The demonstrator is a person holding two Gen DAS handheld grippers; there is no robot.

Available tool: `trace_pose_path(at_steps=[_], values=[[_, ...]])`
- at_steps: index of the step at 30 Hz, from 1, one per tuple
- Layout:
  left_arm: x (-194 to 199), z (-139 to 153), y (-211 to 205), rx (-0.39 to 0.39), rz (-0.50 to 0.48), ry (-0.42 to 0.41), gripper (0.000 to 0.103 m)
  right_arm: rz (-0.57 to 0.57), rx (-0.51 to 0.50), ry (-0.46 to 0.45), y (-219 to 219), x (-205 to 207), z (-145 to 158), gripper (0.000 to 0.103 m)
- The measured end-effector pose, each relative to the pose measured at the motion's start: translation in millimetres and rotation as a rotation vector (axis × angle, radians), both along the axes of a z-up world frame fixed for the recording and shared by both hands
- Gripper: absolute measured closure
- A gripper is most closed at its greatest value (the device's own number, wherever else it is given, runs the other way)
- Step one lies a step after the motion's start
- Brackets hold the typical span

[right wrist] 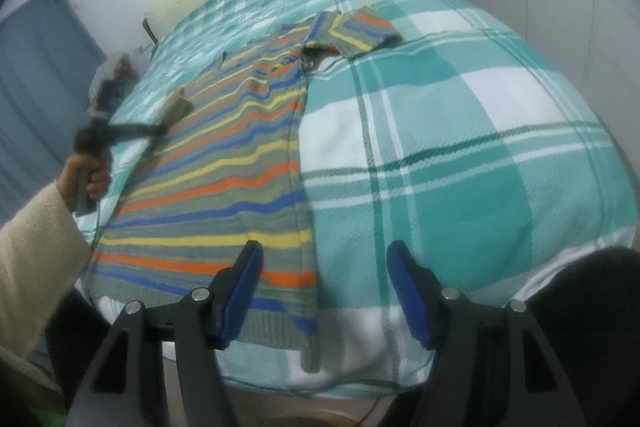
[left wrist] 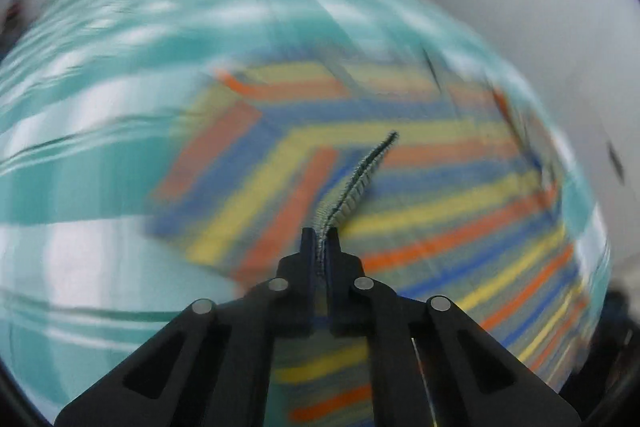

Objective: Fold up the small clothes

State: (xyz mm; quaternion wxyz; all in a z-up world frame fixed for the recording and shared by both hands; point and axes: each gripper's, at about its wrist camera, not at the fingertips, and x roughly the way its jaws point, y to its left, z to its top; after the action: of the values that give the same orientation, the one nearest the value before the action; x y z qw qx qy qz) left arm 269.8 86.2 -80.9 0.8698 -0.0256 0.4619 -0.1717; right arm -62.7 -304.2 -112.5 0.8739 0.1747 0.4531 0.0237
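Because the grey knitted sweater with orange, yellow and blue stripes [right wrist: 224,163] lies flat on the green checked bed [right wrist: 460,131], your left gripper [left wrist: 325,243], jaws pinched on its cuff, could bunch it by tugging. Your right gripper [right wrist: 324,291] hangs wide, empty.

The striped sweater [right wrist: 224,163] is knitted cloth, matt, with a ribbed hem. Beneath it, the checked bedspread [right wrist: 460,155] is woven cloth with a fine pebbled texture, also matt. The right gripper [right wrist: 324,291] has matt black plastic arms, smooth blue pads and shiny metal pins. The person's sleeve [right wrist: 32,259], left of the sweater, looks fleecy.
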Motion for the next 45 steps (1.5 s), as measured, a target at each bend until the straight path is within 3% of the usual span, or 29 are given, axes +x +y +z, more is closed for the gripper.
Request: trace_pose_path(at_steps=[2, 4, 7, 12, 18, 21, 22, 23, 26, 28, 30, 32, 34, 36, 37, 38, 39, 40, 42, 43, 45], values=[[-4, 17, 51, -0.115, 0.163, -0.018, 0.101, 0.001, -0.016, -0.018, 1, -2, 3, 0.039], [-12, 25, 105, -0.17, 0.354, -0.039, 0.101, -0.001, -0.019, -0.026, 0, -3, 3, 0.039], [-36, 23, 174, -0.142, 0.592, -0.062, 0.101, -0.001, -0.017, -0.019, 0, 0, 0, 0.039], [-55, 0, 211, -0.125, 0.755, -0.039, 0.103, 0.01, -0.033, -0.003, 4, 7, -1, 0.039], [-45, -47, 202, -0.113, 0.707, 0.053, 0.102, 0.052, -0.074, 0.023, 0, 25, 15, 0.039], [-55, -50, 199, -0.105, 0.721, 0.086, 0.098, 0.082, -0.172, 0.039, -19, 68, 41, 0.033], [-53, -47, 204, -0.114, 0.732, 0.089, 0.09, 0.086, -0.21, 0.037, -25, 87, 48, 0.024], [-55, -41, 206, -0.114, 0.746, 0.088, 0.076, 0.09, -0.246, 0.035, -29, 107, 53, 0.021], [-75, -16, 212, -0.088, 0.806, 0.031, 0.042, 0.135, -0.311, 0.066, -40, 184, 51, 0.02], [-95, -4, 213, -0.091, 0.818, -0.021, 0.036, 0.1, -0.372, 0.086, -52, 233, 39, 0.022], [-112, 0, 214, -0.089, 0.833, -0.075, 0.028, 0.145, -0.45, 0.049, -46, 258, 30, 0.022], [-127, -5, 217, -0.07, 0.855, -0.13, 0.024, 0.275, -0.42, 0.05, -32, 274, 13, 0.026], [-123, -16, 220, -0.052, 0.865, -0.095, 0.026, 0.356, -0.4, 0.097, -23, 281, -6, 0.039], [-113, -24, 223, -0.074, 0.847, -0.062, 0.026, 0.412, -0.438, 0.14, -18, 280, -24, 0.041], [-108, -26, 223, -0.079, 0.843, -0.061, 0.026, 0.434, -0.469, 0.126, -18, 277, -28, 0.049], [-107, -27, 222, -0.079, 0.841, -0.058, 0.026, 0.44, -0.471, 0.116, -20, 275, -29, 0.056], [-104, -28, 221, -0.085, 0.836, -0.054, 0.026, 0.422, -0.451, 0.118, -29, 275, -27, 0.076], [-103, -28, 219, -0.094, 0.832, -0.053, 0.026, 0.406, -0.421, 0.119, -38, 274, -24, 0.086], [-103, -28, 215, -0.092, 0.829, -0.062, 0.026, 0.382, -0.358, 0.109, -54, 270, -14, 0.088], [-103, -27, 213, -0.08, 0.822, -0.065, 0.026, 0.364, -0.344, 0.102, -66, 267, -7, 0.095], [-103, -27, 210, -0.06, 0.816, -0.069, 0.026, 0.319, -0.303, 0.105, -84, 263, 1, 0.095]])
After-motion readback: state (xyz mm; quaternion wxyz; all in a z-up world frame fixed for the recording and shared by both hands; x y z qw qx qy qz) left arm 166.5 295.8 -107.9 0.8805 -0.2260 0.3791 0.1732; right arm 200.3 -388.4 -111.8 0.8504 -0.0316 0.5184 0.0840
